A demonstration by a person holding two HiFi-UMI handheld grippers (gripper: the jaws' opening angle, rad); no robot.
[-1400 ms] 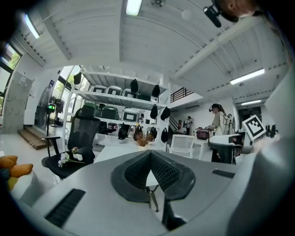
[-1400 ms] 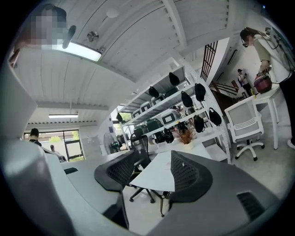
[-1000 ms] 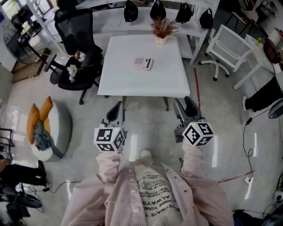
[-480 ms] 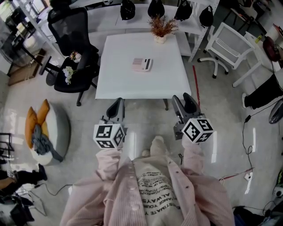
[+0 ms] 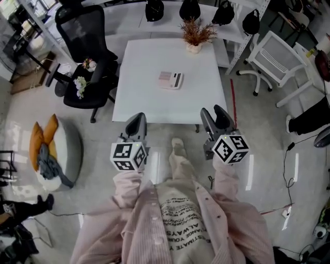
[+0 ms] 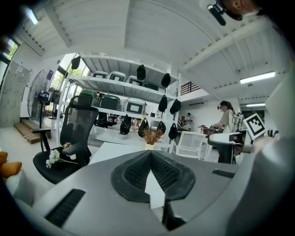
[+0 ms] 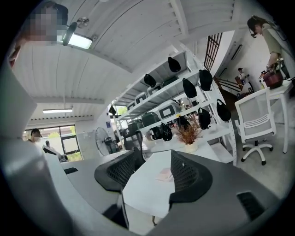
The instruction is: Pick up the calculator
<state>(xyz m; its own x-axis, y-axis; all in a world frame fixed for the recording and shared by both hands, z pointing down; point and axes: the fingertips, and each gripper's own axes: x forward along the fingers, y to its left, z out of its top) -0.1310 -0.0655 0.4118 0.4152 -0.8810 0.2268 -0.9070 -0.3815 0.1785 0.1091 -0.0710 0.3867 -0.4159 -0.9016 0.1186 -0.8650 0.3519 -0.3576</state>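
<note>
The calculator point(image 5: 170, 80), pinkish with a dark strip, lies flat near the middle of the white table point(image 5: 139, 100). Both grippers hang over the floor short of the table's near edge, well away from the calculator. In the head view my left gripper point(image 5: 135, 124) shows its jaws together with nothing in them; in the left gripper view point(image 6: 150, 154) the black pads meet at the tip. My right gripper point(image 5: 216, 118) stands open and empty. Between its pads in the right gripper view point(image 7: 154, 170) I see the calculator point(image 7: 164, 174) far off on the table point(image 7: 147, 191).
A potted dried plant point(image 5: 195, 36) stands at the table's far edge. A black office chair point(image 5: 85, 36) with flowers point(image 5: 81, 82) is left of the table, a white chair point(image 5: 276, 56) to the right. Shelves with black bags point(image 5: 190, 9) run behind. A cushioned pouf point(image 5: 54, 149) sits on the floor at left.
The person has stepped toward the table, one leg now forward, so the table's near edge is closer to both grippers. Neither gripper's jaws have changed.
</note>
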